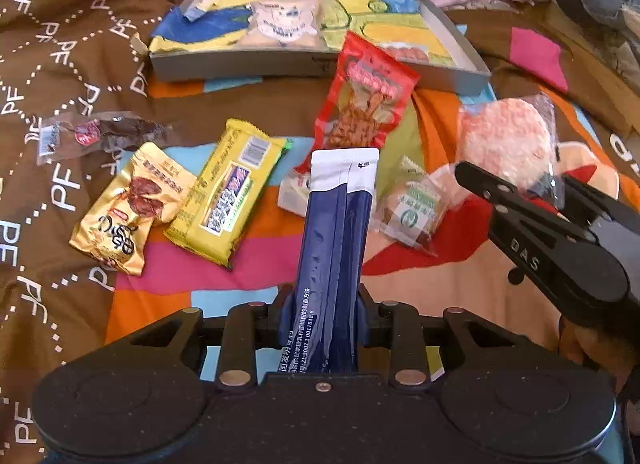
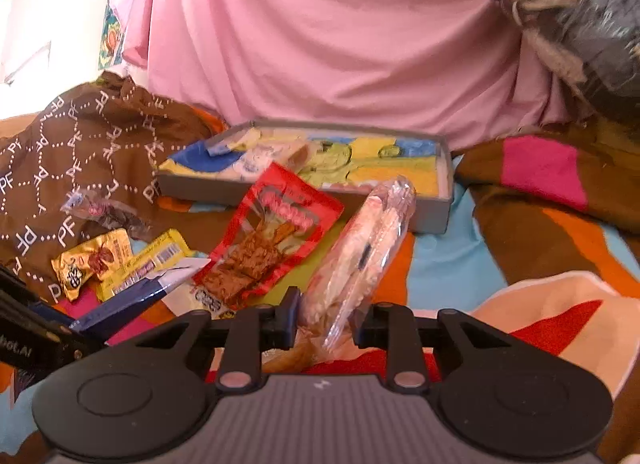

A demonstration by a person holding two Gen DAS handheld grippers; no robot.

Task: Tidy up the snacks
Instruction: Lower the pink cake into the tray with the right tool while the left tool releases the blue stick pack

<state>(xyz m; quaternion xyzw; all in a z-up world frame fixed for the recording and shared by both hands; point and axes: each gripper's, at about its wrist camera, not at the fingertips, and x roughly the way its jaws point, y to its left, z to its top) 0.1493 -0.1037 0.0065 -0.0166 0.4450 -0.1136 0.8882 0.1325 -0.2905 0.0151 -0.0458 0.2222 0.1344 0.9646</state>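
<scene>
Blue and white, a long narrow sachet (image 1: pixel 339 248) is clamped between the fingers of the left gripper (image 1: pixel 325 314). Its long axis runs straight forward from the gripper, white end farthest out, pointing toward a shallow grey tray (image 1: pixel 320 64) at the back of the bed. The gripper is held level and low above the bedspread (image 1: pixel 248 276), a patchwork of brown, pink, orange and light blue.

On the right, the right gripper (image 2: pixel 325 322) is clenched on a clear packet of round pink rice crackers (image 2: pixel 360 256). In the right wrist view the packet is seen edge-on, its long axis leaning up and to the right, toward the tray's (image 2: pixel 432 220) near right corner. In the left wrist view the same packet (image 1: pixel 504 148) faces the camera as a pale pink disc, lifted off the bedspread, with the black right gripper (image 1: pixel 548 192) reaching in from the right edge.

Loose snacks lie on the bedspread in front of the tray: a red packet (image 1: pixel 366 104) with its upper end resting against the tray's front wall, a yellow bar (image 1: pixel 228 192), a gold packet (image 1: pixel 124 208) just left of it and touching it, a clear wrapper with something dark inside (image 1: pixel 100 134) farther left, and a small clear packet with green print (image 1: pixel 416 212) beside the sachet. The tray holds a pale packet (image 1: pixel 284 20) on a bright cartoon lining. Pink cloth (image 2: pixel 320 44) hangs behind.
</scene>
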